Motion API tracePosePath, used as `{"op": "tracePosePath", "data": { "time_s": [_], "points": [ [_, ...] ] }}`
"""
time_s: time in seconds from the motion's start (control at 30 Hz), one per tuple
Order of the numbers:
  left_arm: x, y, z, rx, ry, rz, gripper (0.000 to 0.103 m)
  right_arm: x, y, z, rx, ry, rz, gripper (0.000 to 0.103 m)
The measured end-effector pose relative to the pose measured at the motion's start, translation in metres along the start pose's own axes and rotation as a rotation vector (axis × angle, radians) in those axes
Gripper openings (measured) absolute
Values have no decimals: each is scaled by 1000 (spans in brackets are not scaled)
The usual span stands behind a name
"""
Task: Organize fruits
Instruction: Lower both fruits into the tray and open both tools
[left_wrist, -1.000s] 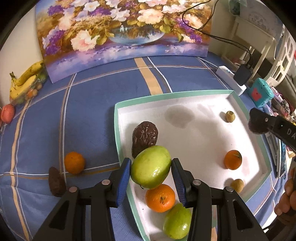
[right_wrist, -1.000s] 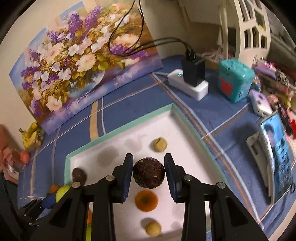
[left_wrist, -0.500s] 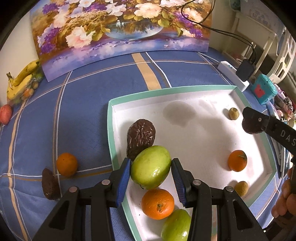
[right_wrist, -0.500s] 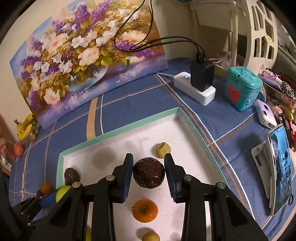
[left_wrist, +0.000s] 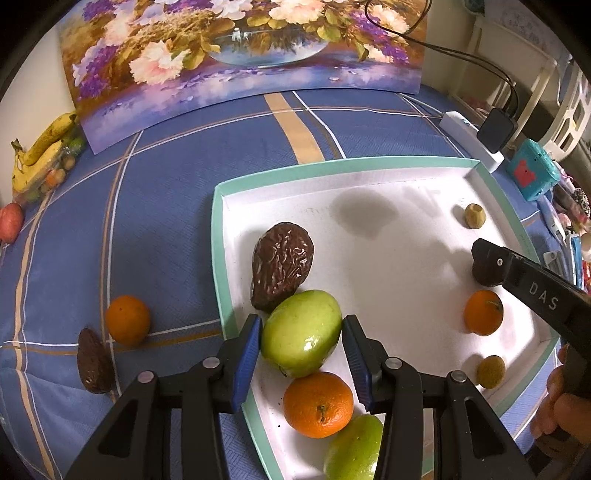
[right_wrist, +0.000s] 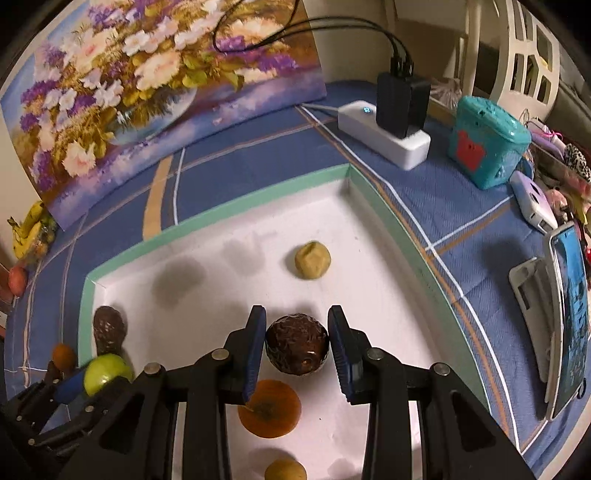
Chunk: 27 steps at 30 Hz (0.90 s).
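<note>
My left gripper is clamped on a green fruit at lower centre, over the tray's left edge. My right gripper clamps a dark wrinkled fruit at lower centre, above an orange in the tray.

A flower painting stands propped far ahead of the jaws, on a blue checked cloth. Ahead and to the right of the right-hand jaws, a white power strip carries a black charger. Right of it sits a teal box, and nearer, a phone on a stand.
</note>
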<state>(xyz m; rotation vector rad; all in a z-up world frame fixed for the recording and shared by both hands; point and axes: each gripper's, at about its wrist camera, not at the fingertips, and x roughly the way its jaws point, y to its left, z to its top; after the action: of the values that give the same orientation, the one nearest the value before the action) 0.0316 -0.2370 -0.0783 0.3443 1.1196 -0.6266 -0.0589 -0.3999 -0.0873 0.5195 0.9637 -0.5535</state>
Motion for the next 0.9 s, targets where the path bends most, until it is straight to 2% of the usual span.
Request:
{"op": "tracePosePath", "data": {
  "time_s": [0.9],
  "points": [
    [-1, 6, 2, -23, 24, -18, 48, -1, 4, 2, -26, 22, -33, 36]
  ]
}}
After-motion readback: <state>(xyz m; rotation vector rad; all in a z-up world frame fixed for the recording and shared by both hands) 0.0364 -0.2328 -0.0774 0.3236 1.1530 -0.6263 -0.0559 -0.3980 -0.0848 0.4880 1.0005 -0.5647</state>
